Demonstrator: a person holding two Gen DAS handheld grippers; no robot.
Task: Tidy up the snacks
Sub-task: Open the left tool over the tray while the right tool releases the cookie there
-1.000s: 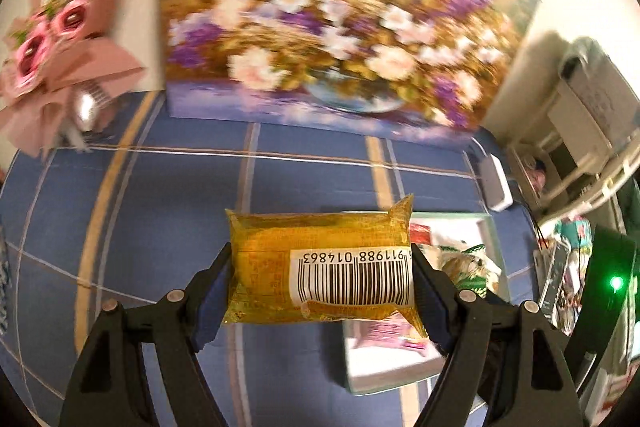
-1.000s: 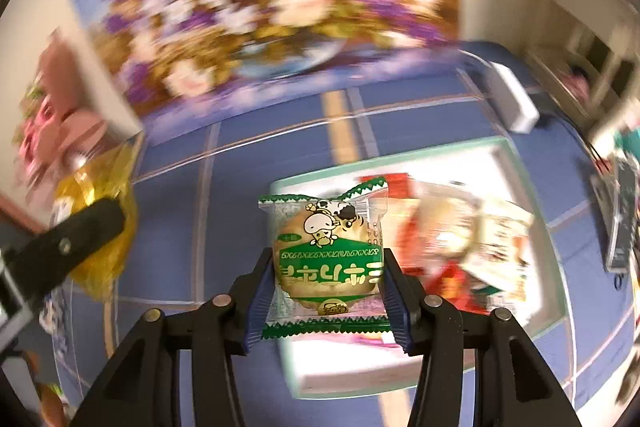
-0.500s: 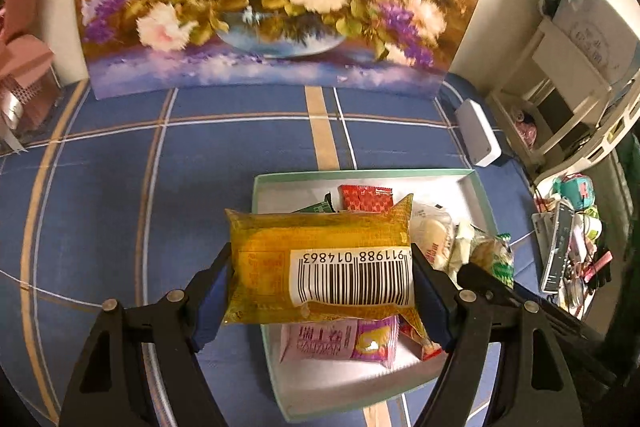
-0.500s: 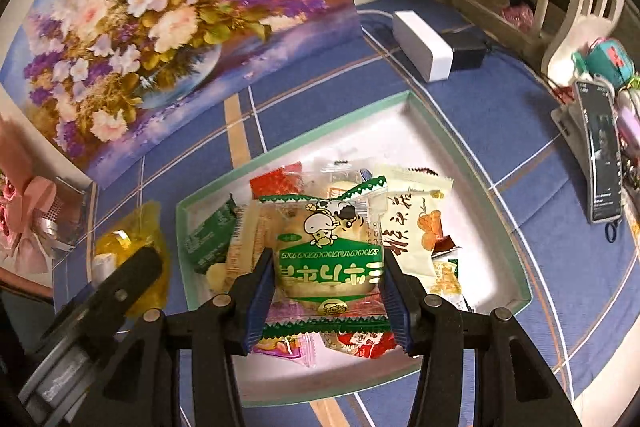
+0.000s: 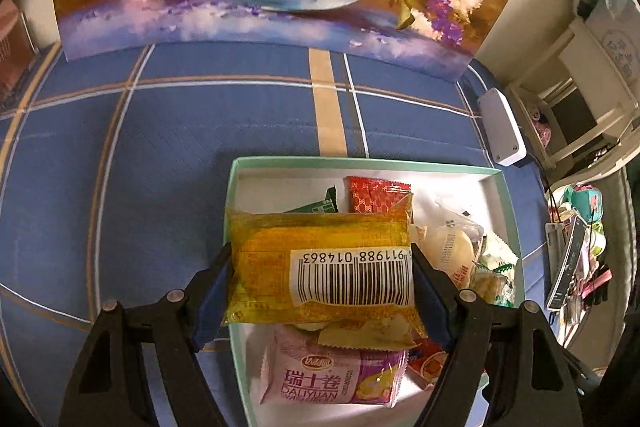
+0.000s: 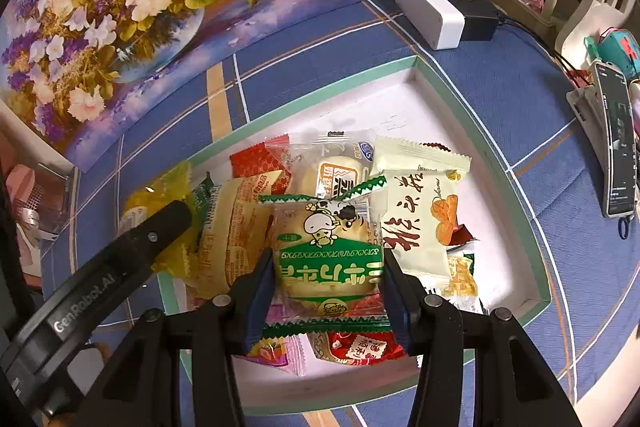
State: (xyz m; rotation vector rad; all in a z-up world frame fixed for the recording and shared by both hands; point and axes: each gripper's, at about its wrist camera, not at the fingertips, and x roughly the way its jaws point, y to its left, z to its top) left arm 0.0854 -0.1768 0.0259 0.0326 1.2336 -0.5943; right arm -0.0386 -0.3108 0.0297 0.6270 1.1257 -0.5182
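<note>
While we look along the left gripper (image 5: 320,279), its pads pinch a yellow packet (image 5: 320,263) by its two short ends, barcode up, over the near left part of the green-rimmed tray (image 5: 514,227). A pink packet (image 5: 332,375) lies in the tray below it, and a red packet (image 5: 376,195) lies farther off. From the right wrist, we see the right gripper (image 6: 328,287) clamped on a green-and-white cake packet (image 6: 328,251) above the pile of snacks in the tray (image 6: 536,267). A cream packet (image 6: 416,219) lies just right of it. The flower painting (image 6: 160,7) stands at the far side.
</note>
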